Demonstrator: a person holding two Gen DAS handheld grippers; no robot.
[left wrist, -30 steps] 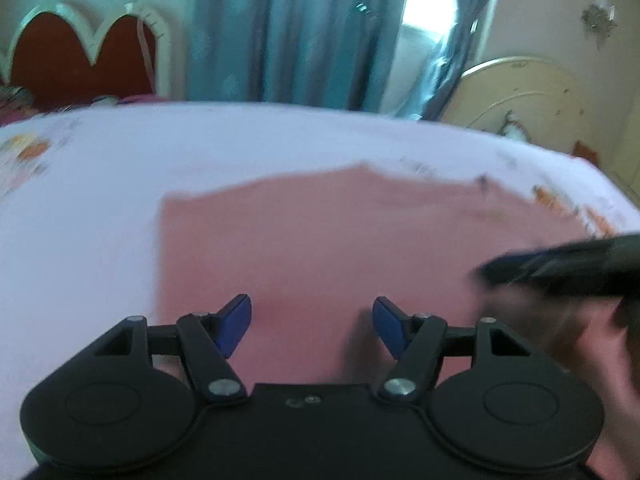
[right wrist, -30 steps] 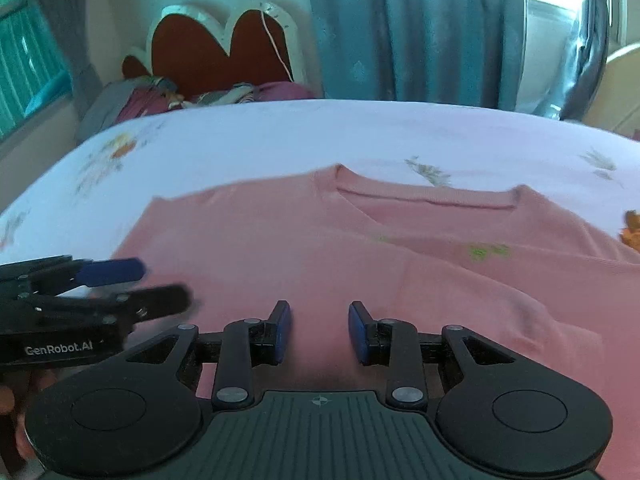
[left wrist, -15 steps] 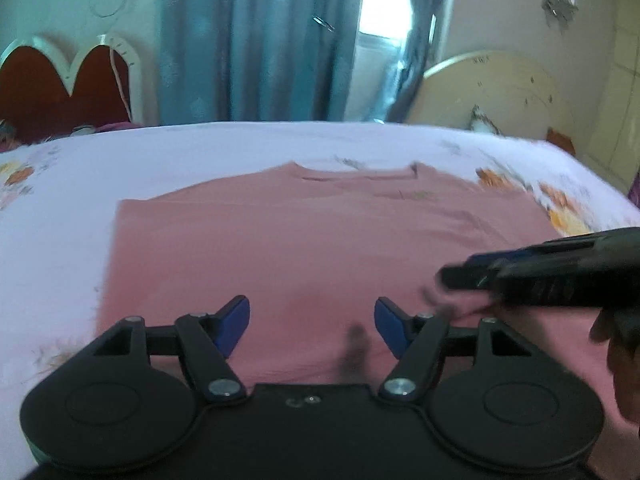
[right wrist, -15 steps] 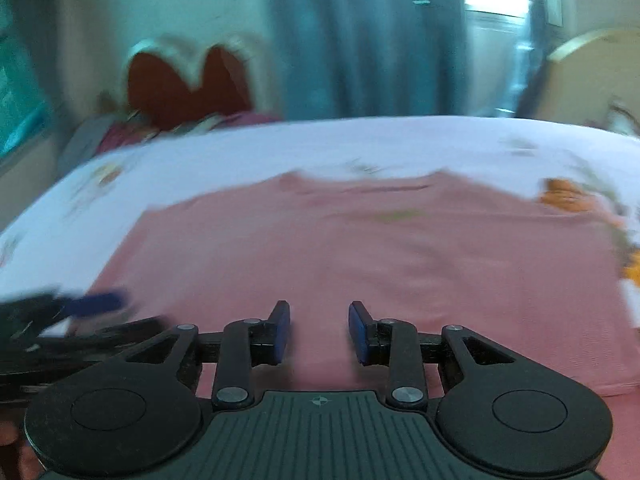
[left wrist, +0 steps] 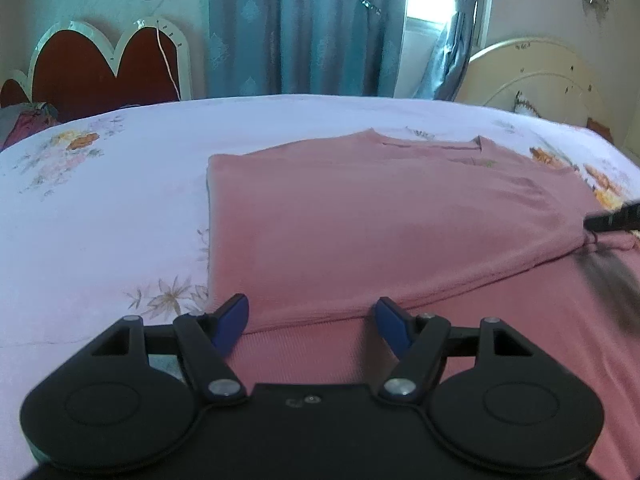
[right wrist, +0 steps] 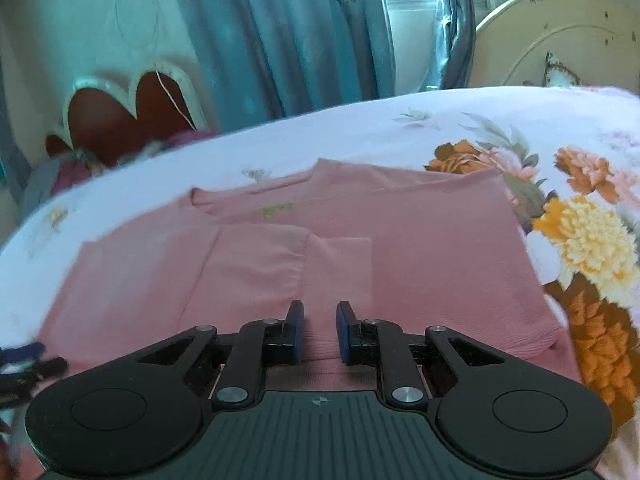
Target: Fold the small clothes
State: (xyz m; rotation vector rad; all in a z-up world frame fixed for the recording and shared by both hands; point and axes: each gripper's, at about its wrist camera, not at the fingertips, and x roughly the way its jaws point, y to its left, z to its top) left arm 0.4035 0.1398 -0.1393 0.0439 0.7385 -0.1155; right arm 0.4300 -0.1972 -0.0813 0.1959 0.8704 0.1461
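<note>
A pink long-sleeved shirt [left wrist: 380, 224] lies flat on the bed, its left side folded over the body, neckline away from me. In the right wrist view the shirt [right wrist: 420, 256] shows both sleeves folded in across the middle. My left gripper [left wrist: 312, 318] is open and empty, low over the shirt's near left edge. My right gripper [right wrist: 319, 330] has its jaws a small gap apart with nothing between them, just above the shirt's lower middle. It also shows blurred at the right edge of the left wrist view [left wrist: 612, 220].
The bed has a white floral sheet [left wrist: 104, 208] with large orange and yellow flowers [right wrist: 580, 232] to the right of the shirt. A red heart-shaped headboard [left wrist: 104, 68], blue curtains [left wrist: 304, 28] and a cream headboard [right wrist: 560, 40] stand beyond the bed.
Both grippers moved: the left now sits at the shirt's near left edge, and the right has swung to the right side, nearer the flowers. The left side of the shirt now lies folded over.
</note>
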